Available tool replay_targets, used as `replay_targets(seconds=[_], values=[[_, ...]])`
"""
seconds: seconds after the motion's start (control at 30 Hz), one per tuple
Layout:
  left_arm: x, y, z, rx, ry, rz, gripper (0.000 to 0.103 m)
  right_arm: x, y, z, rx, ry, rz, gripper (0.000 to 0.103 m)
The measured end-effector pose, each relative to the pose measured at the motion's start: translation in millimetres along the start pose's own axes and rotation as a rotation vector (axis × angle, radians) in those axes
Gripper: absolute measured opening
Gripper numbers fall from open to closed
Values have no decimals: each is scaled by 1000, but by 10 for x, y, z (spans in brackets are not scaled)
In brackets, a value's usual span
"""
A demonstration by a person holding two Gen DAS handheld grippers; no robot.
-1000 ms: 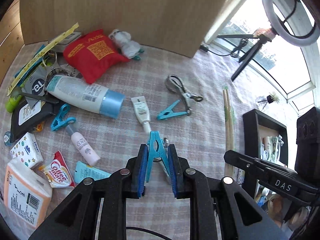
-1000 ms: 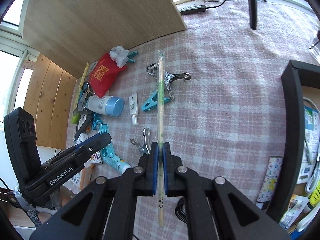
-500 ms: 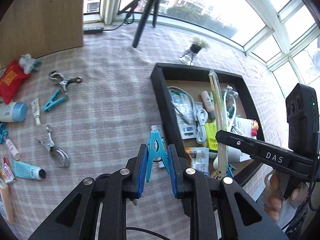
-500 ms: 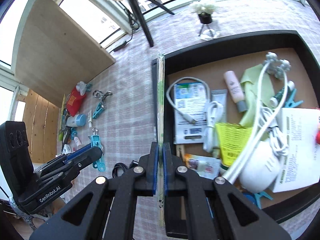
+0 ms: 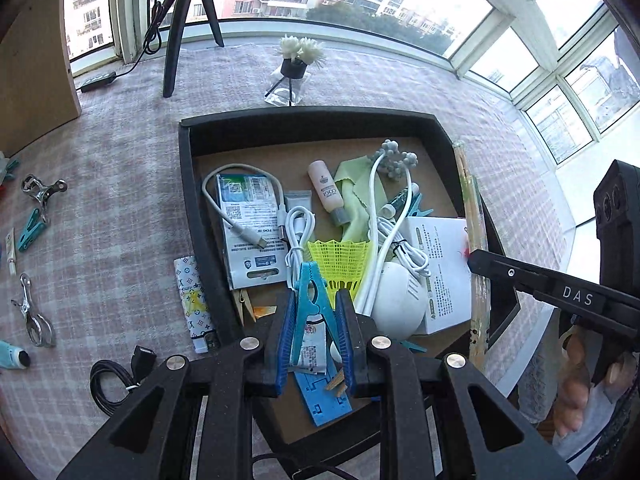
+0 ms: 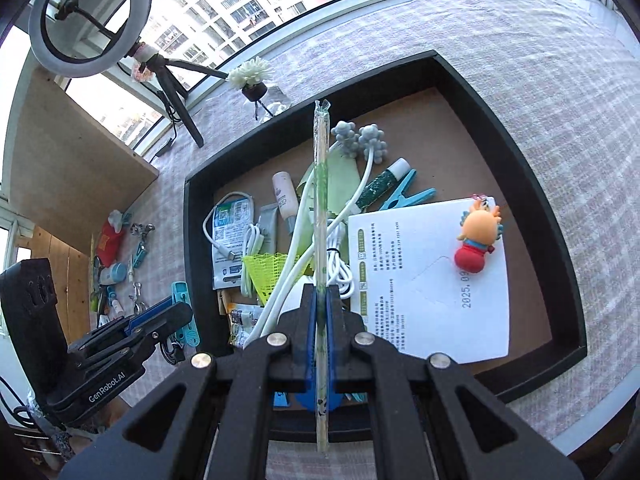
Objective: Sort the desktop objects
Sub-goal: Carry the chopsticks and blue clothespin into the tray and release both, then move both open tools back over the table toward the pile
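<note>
Over on the left of the checked counter [image 5: 120, 184] a few things lie loose: a metal clip [image 5: 42, 191], a teal peg [image 5: 31, 229] just beside it, and another metal clip [image 5: 34, 312] nearer the edge. A patterned lighter [image 5: 195, 300] lies just outside the left wall of the black tray [image 5: 192, 184].

The left gripper [image 5: 316, 322] is clenched on a blue clothespin [image 5: 310, 300], which stands upright between the blue pads and hangs above the near end of the tray. Below and beyond it the tray is crowded: a white cable on a packet [image 5: 248, 224], a pink bottle [image 5: 326, 194], a yellow-green shuttlecock [image 5: 340, 258] and a white box [image 6: 428, 284] with an orange crab toy [image 6: 478, 240] lying on it.

The right gripper [image 6: 321, 332] is closed tight on wrapped chopsticks [image 6: 321, 208], held lengthwise above the middle of the tray, their far tip reaching toward the back wall. A small vase of white flowers [image 6: 252, 78] stands on the counter behind the tray.
</note>
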State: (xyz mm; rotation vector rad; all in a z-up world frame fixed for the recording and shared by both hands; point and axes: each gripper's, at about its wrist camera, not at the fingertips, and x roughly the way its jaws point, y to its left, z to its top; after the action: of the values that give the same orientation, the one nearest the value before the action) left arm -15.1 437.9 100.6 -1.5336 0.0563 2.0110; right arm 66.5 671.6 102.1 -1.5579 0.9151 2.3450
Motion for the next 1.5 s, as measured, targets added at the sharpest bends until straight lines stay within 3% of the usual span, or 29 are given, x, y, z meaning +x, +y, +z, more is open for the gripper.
replay_targets(seconds=[0.1, 0.17, 0.23, 0.5, 0.73, 1.03, 1.2, 1.5], values=[[18, -77, 48, -1, -11, -10, 21, -22, -66, 38, 0, -5, -17, 5], [30, -84, 72, -19, -16, -15, 50, -31, -121, 66, 11, 5, -15, 18], [15, -96, 77, -17, -41, 0, 51, -65, -139, 68, 10, -8, -12, 35], [-11, 1, 49, -20, -37, 65, 51, -78, -12, 14, -47, -36, -63, 37], [-291, 242, -49, -46, -86, 118, 51, -32, 318, -119, -102, -50, -74, 38], [-869, 657, -347, -71, -170, 172, 52, 0, 1091, -430, -237, -93, -84, 41], [-1236, 948, -589, -73, -224, 239, 60, 31, 1599, -716, -313, -124, -79, 45], [-1760, 1561, -995, -173, -263, 313, 72, 170, 2353, -1163, -391, -123, -11, 45]])
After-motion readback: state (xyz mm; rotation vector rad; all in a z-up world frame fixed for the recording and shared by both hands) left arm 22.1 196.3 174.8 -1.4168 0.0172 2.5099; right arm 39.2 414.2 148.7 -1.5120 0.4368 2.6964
